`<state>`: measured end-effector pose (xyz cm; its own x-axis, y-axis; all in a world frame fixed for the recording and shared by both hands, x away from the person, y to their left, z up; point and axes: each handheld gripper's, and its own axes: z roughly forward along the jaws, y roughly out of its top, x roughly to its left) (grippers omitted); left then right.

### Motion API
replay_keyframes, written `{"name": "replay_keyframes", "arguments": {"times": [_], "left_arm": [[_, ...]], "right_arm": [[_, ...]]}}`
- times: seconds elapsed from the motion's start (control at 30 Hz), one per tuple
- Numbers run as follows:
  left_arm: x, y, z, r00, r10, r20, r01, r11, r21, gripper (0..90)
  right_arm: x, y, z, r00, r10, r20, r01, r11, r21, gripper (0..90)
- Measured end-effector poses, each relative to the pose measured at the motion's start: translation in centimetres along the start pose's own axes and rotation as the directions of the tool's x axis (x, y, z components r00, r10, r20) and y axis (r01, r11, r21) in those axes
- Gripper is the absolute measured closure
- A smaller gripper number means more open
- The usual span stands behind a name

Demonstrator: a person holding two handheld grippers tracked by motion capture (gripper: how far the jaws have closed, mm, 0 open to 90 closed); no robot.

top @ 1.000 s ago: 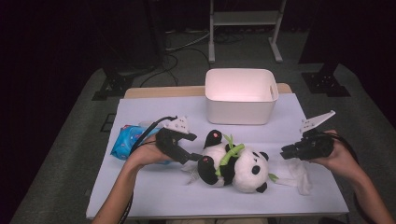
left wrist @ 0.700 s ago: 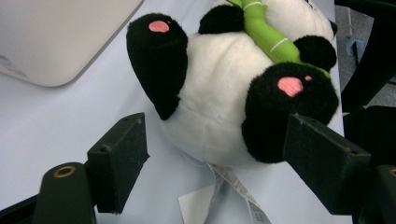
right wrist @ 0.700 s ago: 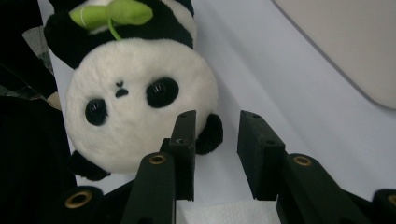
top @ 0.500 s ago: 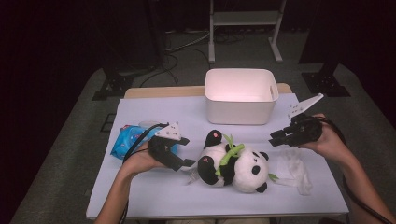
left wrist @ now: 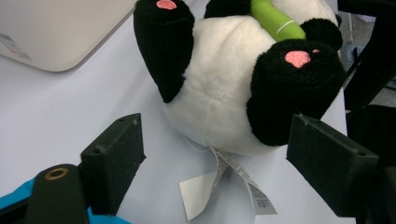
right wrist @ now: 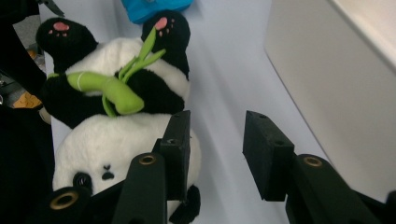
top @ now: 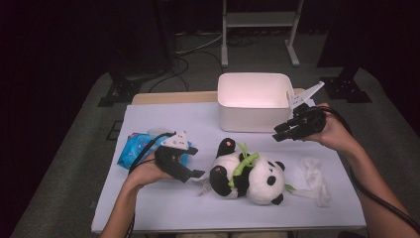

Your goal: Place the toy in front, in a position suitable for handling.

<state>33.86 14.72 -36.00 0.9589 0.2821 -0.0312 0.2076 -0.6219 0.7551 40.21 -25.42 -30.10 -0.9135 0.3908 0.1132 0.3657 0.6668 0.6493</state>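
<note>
A panda plush (top: 247,174) holding a green bamboo sprig lies on its back in the middle of the table, feet pointing left. My left gripper (top: 195,162) is just left of its feet, and its jaws have just been opening. In the left gripper view, the left gripper (left wrist: 224,161) stands open before the panda (left wrist: 215,98), whose sewn tag (left wrist: 219,186) lies on the table between the pads, untouched. My right gripper (top: 279,133) hovers above the panda's right end, in front of the bin. Its jaws have just been opening, and the right gripper (right wrist: 219,149) has nothing between its pads.
A white bin (top: 255,104) stands at the back centre, close to my right gripper. A blue wipes pack (top: 133,148) lies at the left behind my left hand. A crumpled white cloth (top: 312,179) lies right of the panda. The table is covered with a pale sheet (top: 163,208).
My right gripper has risen from the white cloth, moved left toward the bin and opened wider. The cloth stays on the table. My left gripper dropped slightly nearer the panda's feet.
</note>
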Motion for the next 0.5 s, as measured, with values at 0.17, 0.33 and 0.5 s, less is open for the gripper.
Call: {"name": "replay_keyframes", "arguments": {"times": [0.17, 0.33, 0.5], "left_arm": [[0.0, -0.4, -0.2, 1.0000, -0.005, -0.003, 0.005, 1.0000, -0.002, 16.7], [0.1, -0.7, -0.4, 0.9998, -0.016, -0.009, 0.016, 0.9998, -0.009, 16.2], [0.2, -1.0, -0.5, 0.9997, -0.022, -0.013, 0.022, 0.9997, -0.006, 14.3]], "right_arm": [[-0.7, 1.7, 0.6, 0.9997, -0.025, -0.002, 0.025, 1.000, 0.007, 58.5], [-1.1, 2.8, 0.8, 0.9993, -0.036, -0.004, 0.036, 0.999, 0.012, 57.5], [-1.7, 4.1, 1.2, 0.9992, -0.040, -0.011, 0.040, 0.999, 0.019, 56.3]]}}
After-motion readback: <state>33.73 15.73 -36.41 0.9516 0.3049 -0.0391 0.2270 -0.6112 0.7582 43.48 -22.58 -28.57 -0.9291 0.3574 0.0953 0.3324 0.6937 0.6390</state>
